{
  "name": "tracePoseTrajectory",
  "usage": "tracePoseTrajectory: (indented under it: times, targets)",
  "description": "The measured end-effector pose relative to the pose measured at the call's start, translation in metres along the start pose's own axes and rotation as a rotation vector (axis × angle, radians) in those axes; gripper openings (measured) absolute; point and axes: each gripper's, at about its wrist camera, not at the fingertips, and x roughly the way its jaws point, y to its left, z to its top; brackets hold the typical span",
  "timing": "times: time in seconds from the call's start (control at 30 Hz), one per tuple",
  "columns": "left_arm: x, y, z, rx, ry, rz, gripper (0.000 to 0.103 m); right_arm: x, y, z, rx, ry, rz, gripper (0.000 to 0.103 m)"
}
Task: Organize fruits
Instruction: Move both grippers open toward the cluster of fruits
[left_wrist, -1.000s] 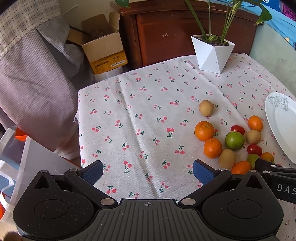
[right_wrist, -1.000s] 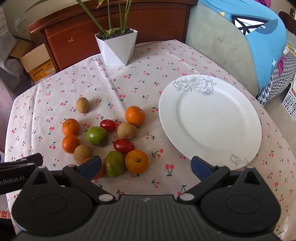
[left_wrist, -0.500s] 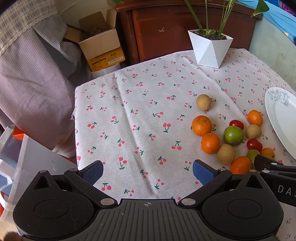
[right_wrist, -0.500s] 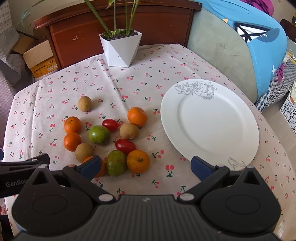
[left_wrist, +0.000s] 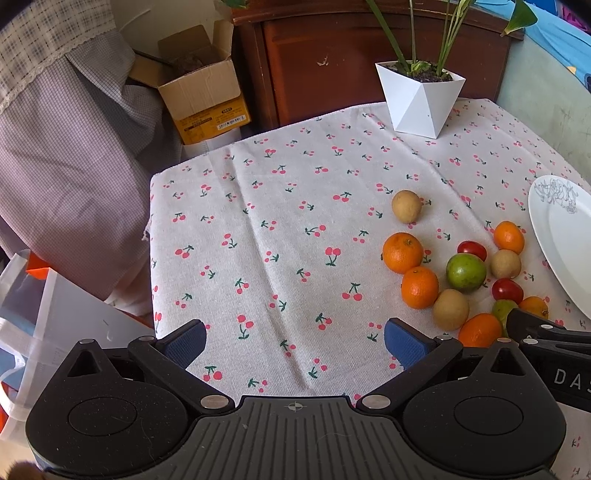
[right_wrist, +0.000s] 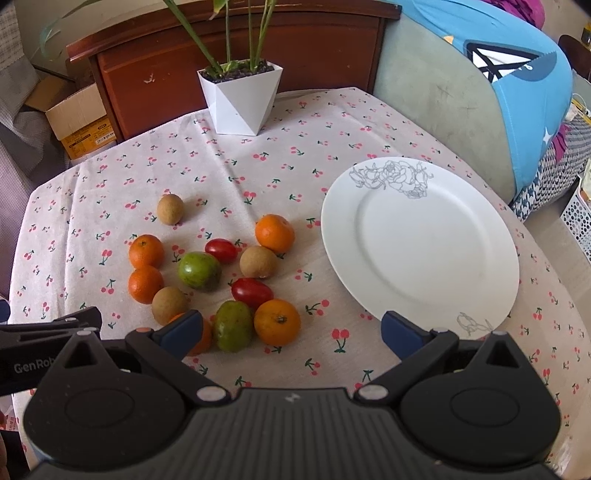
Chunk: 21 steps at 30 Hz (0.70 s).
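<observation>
Several fruits lie loose on the cherry-print tablecloth (right_wrist: 258, 177): oranges (right_wrist: 277, 322), green fruits (right_wrist: 198, 269), red tomatoes (right_wrist: 252, 292) and brown kiwis (right_wrist: 258, 262). One kiwi (right_wrist: 170, 209) lies apart at the back. A white plate (right_wrist: 421, 240) sits empty to their right. My right gripper (right_wrist: 290, 332) is open and empty, just in front of the fruit cluster. My left gripper (left_wrist: 295, 341) is open and empty over bare cloth, left of the fruits (left_wrist: 421, 287). The plate's edge (left_wrist: 565, 236) shows at the far right.
A white geometric plant pot (right_wrist: 240, 99) stands at the table's back. A wooden cabinet (right_wrist: 221, 55) and a cardboard box (left_wrist: 201, 99) are behind the table. A grey-green chair with blue cloth (right_wrist: 480, 92) is at the right. The table's left edge (left_wrist: 149, 236) drops off.
Both grippers have drawn back slightly and tilted, so the table and fruits sit a little lower and nearer in view. Both stay open. No fruit has moved.
</observation>
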Motion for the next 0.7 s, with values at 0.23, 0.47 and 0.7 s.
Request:
tracePoseTrajectory:
  times: [0.23,0.47,0.7]
  targets:
    - [-0.001,0.000,0.000,0.000,-0.003,-0.005,0.102,-0.002,-0.001,0.000,0.000,-0.008,0.010,0.100]
    - [0.000,-0.001,0.000,-0.001,0.000,-0.010,0.102,-0.001,-0.002,0.000,0.008,-0.010,0.027,0.099]
    - [-0.006,-0.002,-0.001,0.005,-0.038,-0.044,0.103,-0.004,-0.011,-0.002,0.026,-0.029,0.098,0.094]
